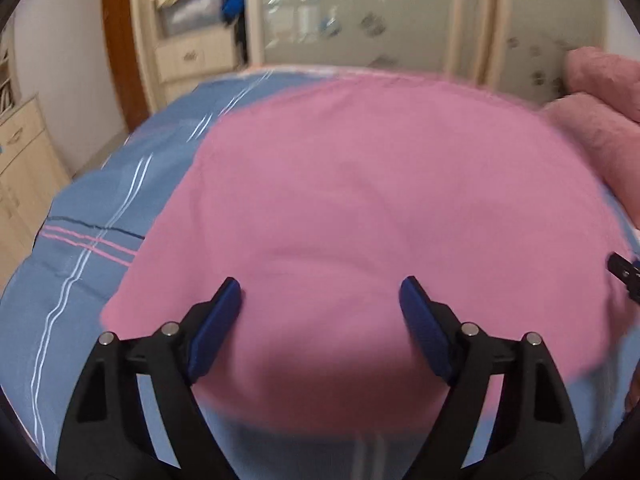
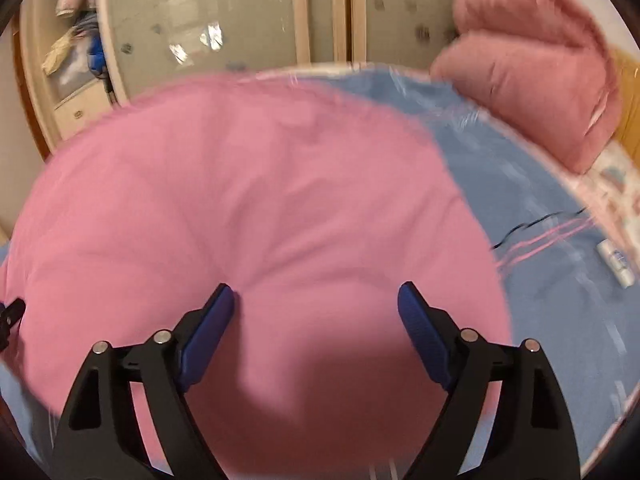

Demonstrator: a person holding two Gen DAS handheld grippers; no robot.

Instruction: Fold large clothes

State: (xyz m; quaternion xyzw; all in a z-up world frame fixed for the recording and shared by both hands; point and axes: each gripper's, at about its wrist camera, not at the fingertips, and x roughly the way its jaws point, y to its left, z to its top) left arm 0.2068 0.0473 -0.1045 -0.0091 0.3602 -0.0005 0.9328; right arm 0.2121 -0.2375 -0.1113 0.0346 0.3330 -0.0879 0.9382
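Observation:
A large pink garment [image 1: 360, 208] lies spread flat on a bed with a blue striped sheet [image 1: 80, 240]. It also shows in the right wrist view [image 2: 248, 200]. My left gripper [image 1: 320, 300] is open and empty, its blue pads [image 1: 218, 328] above the garment's near edge. My right gripper [image 2: 316, 304] is open and empty above the near right part of the garment. The tip of the right gripper shows at the right edge of the left wrist view [image 1: 624, 272]. Both views are motion-blurred.
A folded pink blanket [image 2: 532, 80] lies at the far right of the bed. A small white object [image 2: 616, 264] lies on the sheet at the right. A wardrobe with frosted doors [image 1: 360, 12] stands beyond the bed. A wooden dresser [image 1: 20, 160] stands at the left.

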